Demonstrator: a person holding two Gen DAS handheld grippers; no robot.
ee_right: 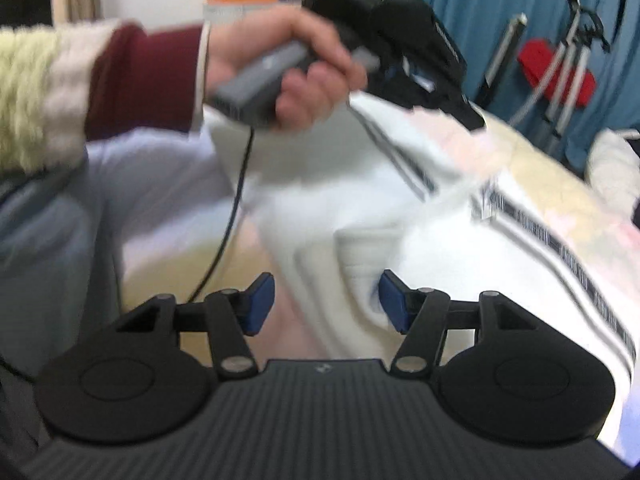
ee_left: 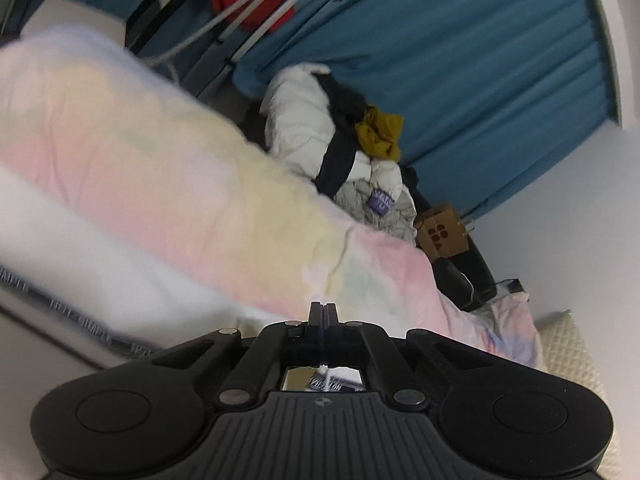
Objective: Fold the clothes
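Left wrist view first: my left gripper [ee_left: 324, 307] has its jaws pinched fully together, and I can't tell whether any cloth is caught between them. Off to its left lies the white garment [ee_left: 80, 256], blurry, with a black lettered stripe running along its lower edge. That stripe slants from the left edge down toward my claw, so the long axis goes diagonally across the pastel bedspread [ee_left: 168, 152] it lies on. Past the bed there's a white puffer jacket [ee_left: 304, 128] heaped up with a mustard cloth [ee_left: 378, 132] on top, then a cardboard box [ee_left: 442, 236], all in front of a teal curtain [ee_left: 460, 60]. A quilted cream pillow [ee_left: 568, 344] pokes in at the right edge.

Right wrist view: on the left my left hand [ee_right: 280, 64] is wrapped around the grey handle of the other gripper, maroon cuff [ee_right: 136, 80] and fuzzy sleeve behind it, a black cable dangling below. That gripper's tip sits right at the upper edge of the white garment [ee_right: 360, 208]. My right gripper [ee_right: 326, 304] is about half open, nothing clamped, blue pads on either side of a ribbed hem or cuff. The stripes run from top centre down to the right. A folded tripod [ee_right: 568, 60] and something red stand by the curtain on the far right.
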